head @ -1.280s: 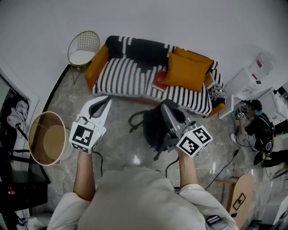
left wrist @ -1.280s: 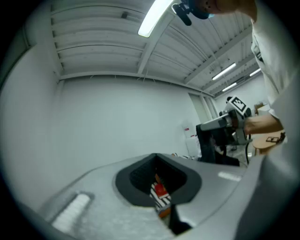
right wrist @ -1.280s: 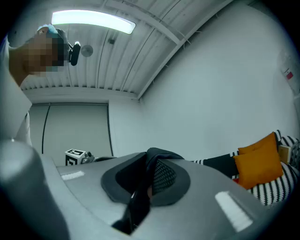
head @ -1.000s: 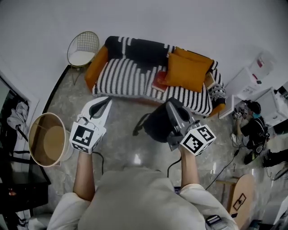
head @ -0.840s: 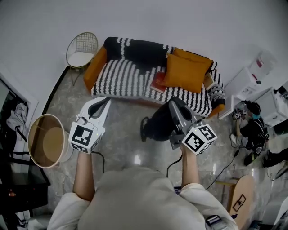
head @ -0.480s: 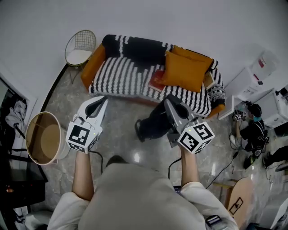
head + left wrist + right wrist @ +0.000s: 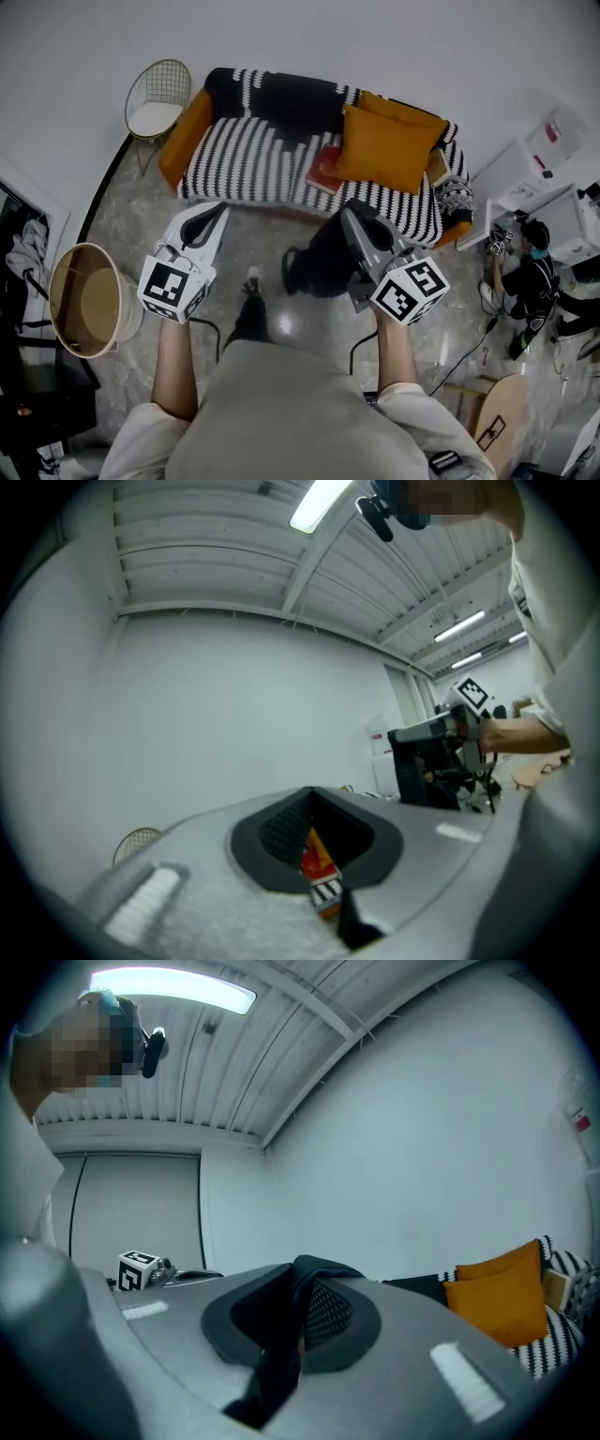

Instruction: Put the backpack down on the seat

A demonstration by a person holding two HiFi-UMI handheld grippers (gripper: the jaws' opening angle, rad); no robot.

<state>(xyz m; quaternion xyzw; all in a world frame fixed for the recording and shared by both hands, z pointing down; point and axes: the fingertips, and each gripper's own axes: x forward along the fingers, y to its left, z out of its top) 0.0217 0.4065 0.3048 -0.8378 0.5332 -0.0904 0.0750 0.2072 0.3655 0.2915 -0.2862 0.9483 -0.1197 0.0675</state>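
1. Hanging from the right hand-held gripper (image 7: 356, 217), the black backpack (image 7: 319, 264) is dangling over the floor (image 7: 131, 220) just in front of the sofa (image 7: 253, 159), before its right half. In the head view it is not lying on the seat.
2. In the same view, the left hand-held gripper (image 7: 217, 211) is pointing at the sofa's front edge, before its left half. Its jaws are sitting together and carrying nothing.
3. Still in the head view, an orange cushion (image 7: 384, 150) is leaning at the sofa's right end. A red book (image 7: 323, 169) is lying on the seat just beside the cushion. A wire chair (image 7: 155, 94) is standing just off the sofa's left end, and a round basket (image 7: 84, 300) is sitting well away from the sofa, out in front and to its left.
4. In the left gripper view, the left hand-held gripper (image 7: 319, 860) is leaving only a thin slit between its pads, with nothing held there. A sliver of the sofa's orange, red and stripes is showing through the slit.
5. In the right gripper view, the right hand-held gripper (image 7: 295, 1321) is clamping on the backpack's black strap (image 7: 281, 1363), which is draping over the top and running down between the pads. The sofa, with its orange cushion and striped cover, is showing at the right edge.
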